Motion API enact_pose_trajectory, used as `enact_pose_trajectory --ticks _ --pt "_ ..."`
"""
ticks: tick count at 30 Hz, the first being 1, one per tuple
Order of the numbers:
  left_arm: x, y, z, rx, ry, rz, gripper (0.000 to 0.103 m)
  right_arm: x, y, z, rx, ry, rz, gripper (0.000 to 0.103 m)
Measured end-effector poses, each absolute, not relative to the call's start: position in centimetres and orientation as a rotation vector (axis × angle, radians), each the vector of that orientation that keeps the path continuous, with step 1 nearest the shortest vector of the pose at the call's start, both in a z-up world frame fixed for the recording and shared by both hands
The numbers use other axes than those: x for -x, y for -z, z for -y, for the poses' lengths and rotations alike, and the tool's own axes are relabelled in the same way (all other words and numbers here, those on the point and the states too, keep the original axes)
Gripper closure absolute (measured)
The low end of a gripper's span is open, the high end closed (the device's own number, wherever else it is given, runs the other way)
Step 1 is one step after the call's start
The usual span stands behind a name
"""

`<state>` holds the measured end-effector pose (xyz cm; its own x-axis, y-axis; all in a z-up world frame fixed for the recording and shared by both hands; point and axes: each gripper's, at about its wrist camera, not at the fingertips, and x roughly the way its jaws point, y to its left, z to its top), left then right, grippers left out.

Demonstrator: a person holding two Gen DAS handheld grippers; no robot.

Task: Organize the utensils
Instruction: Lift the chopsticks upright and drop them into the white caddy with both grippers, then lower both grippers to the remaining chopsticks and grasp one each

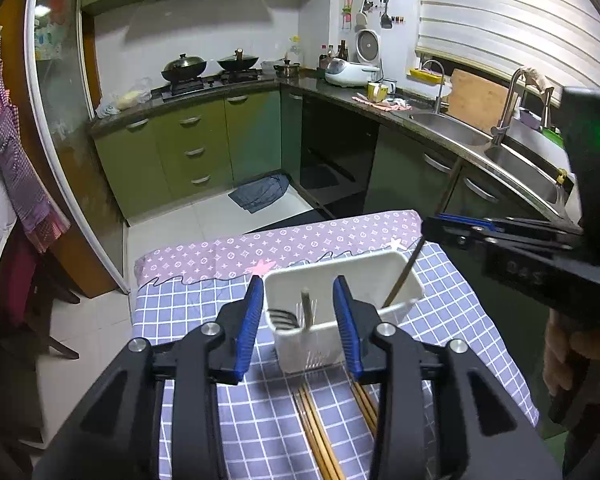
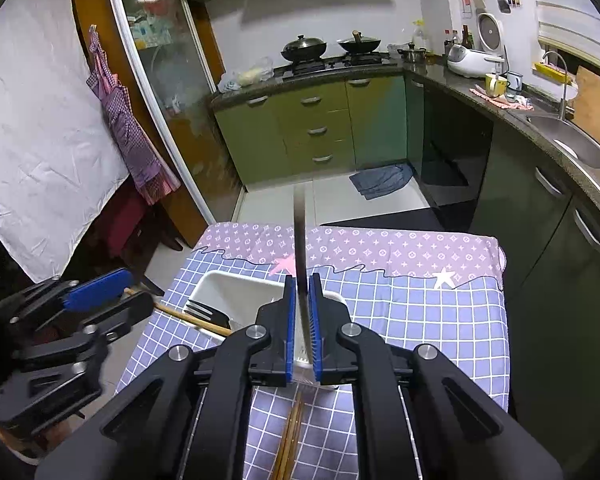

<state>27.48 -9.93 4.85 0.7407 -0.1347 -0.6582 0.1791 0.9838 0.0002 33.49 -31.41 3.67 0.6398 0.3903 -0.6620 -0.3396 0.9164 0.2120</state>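
Observation:
A white utensil holder (image 1: 364, 276) (image 2: 224, 284) stands on the checked cloth of the table (image 1: 220, 400). A dark fork (image 1: 282, 316) (image 2: 200, 312) sits in it. My left gripper (image 1: 300, 304) (image 2: 140, 290) is open, its jaws on either side of the holder's near end. A wooden chopstick (image 1: 305, 306) (image 2: 192, 319) runs loose between them into the holder. My right gripper (image 2: 301, 280) (image 1: 430, 226) is shut on a thin dark utensil (image 2: 299, 232) (image 1: 404, 276), whose lower end slants into the holder's right part. Several more chopsticks (image 1: 320, 432) (image 2: 292, 432) lie on the cloth in front.
The table ends at a purple patterned band (image 2: 380, 244), with tiled floor beyond. A dark counter with sinks (image 1: 512, 168) runs along the right, with green cabinets (image 1: 188, 148) and a stove behind. A person's hand (image 1: 572, 352) holds the right gripper's handle.

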Motion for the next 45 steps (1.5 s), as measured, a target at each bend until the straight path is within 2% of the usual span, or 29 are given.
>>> enact_pose_trajectory --ticks 5,8,12,15,19,26,29,45 --pt "-26.1 -4.5 8.7 -0.035 0.185 -0.784 0.068 -31.6 -5.1 32.0 -0.072 -0.422 -0.729 0.09" --pt "-25.4 -3.1 8.2 -0.01 0.188 -0.855 0.068 -29.5 -6.2 33.0 -0.078 -0.42 -0.706 0.082" --pt "-24.3 0.7 8.1 -0.011 0.188 -0.966 0.068 -26.9 -5.6 34.5 -0.046 -0.397 -0.728 0.079" --pt "-23.8 4.4 8.3 -0.018 0.185 -1.075 0.068 -25.5 -2.7 35.5 -0.015 -0.383 -0.813 0.073" --pt "-24.2 8.6 8.3 -0.019 0.15 -1.19 0.075 -24.9 2.7 36.1 0.026 -0.373 -0.939 0.073" --pt "-25.5 12.3 9.4 -0.014 0.128 -1.303 0.08 -25.6 10.5 35.7 0.025 -0.406 -1.115 0.073" --pt "-26.1 13.2 9.6 -0.025 0.093 -1.334 0.086 -25.7 11.3 35.5 0.022 -0.42 -1.132 0.073" --pt "-27.6 16.3 11.3 -0.041 0.062 -1.43 0.088 -25.6 11.7 34.9 0.033 -0.443 -1.148 0.073"
